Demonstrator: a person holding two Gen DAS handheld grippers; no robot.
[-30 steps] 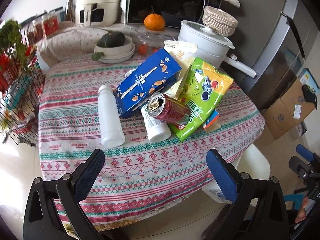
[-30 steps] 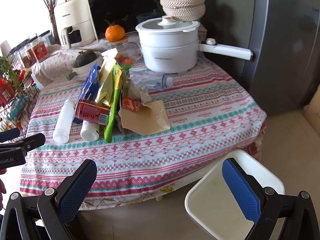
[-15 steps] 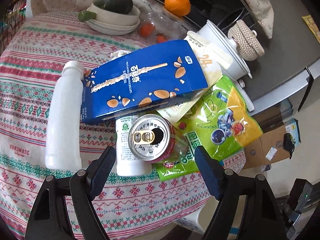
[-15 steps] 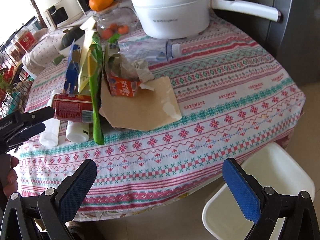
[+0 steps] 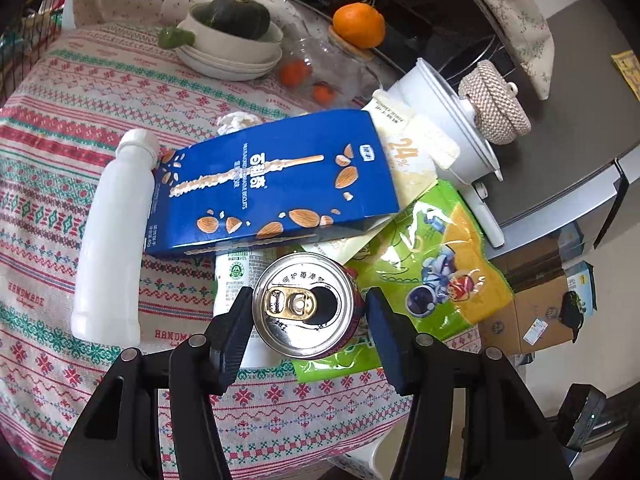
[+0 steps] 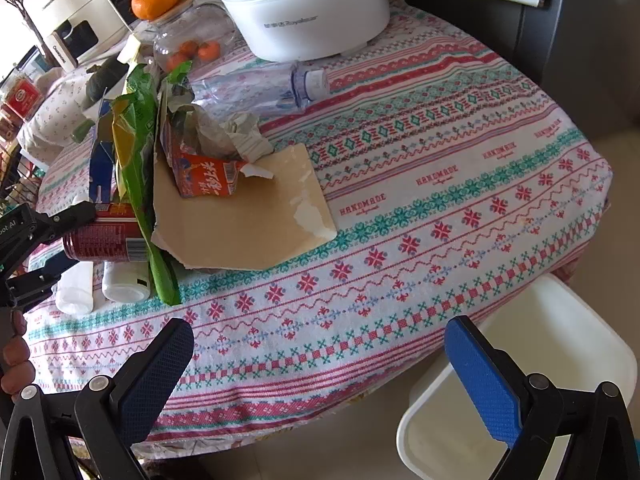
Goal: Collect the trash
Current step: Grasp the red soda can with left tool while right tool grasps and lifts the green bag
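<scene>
Small white bottle (image 5: pixel 236 276) mostly hidden under can (image 5: pixel 306 306); bin (image 6: pixel 520 380) cut by btm edge.

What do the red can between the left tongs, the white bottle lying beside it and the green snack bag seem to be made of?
Red can: metal, likely aluminium; bare silvery lid with pull tab, printed glossy red wall. The left tongs are closing around it. White bottle: opaque plastic, matte, smooth and seamless, with a moulded cap. Green snack bag: thin plastic film, glossy; it shows wrinkles and bright glare.
</scene>
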